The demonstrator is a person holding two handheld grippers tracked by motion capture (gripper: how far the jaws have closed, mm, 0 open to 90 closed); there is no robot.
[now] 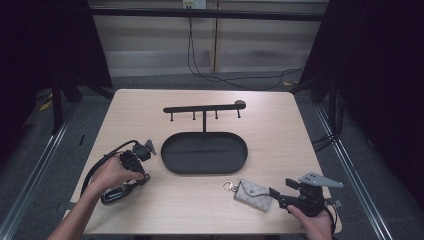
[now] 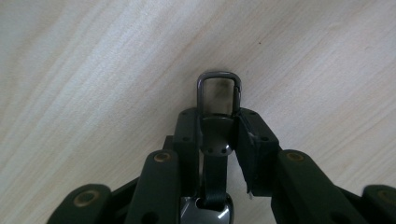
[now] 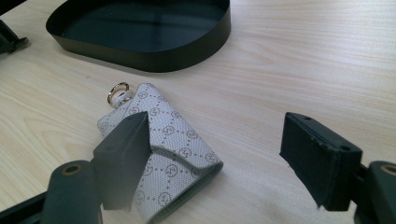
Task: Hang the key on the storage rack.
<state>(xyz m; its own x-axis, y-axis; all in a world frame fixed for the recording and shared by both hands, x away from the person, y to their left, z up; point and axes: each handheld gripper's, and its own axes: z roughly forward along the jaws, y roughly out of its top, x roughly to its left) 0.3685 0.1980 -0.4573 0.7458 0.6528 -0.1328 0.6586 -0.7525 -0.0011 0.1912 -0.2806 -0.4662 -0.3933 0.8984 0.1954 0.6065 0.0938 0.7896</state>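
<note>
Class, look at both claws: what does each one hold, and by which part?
The left claw is shut on a key fob's strap, just below its metal clasp. The right claw is open, holding nothing, with one jaw over the patterned key pouch.

A lab-like recording bay: a bare wooden table (image 1: 150, 210) among black curtains (image 1: 45, 45) and floor cables (image 1: 235, 80).

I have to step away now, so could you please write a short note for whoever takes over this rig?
Left gripper: shut on a black key fob's strap, metal clasp sticking out past the jaws, low over the table.
Right gripper: open, over the grey key pouch lying on the table.
Hook stand and its tray: nothing hung or placed yet.
Left, probably: hang the fob, then pick up the pouch.
</note>
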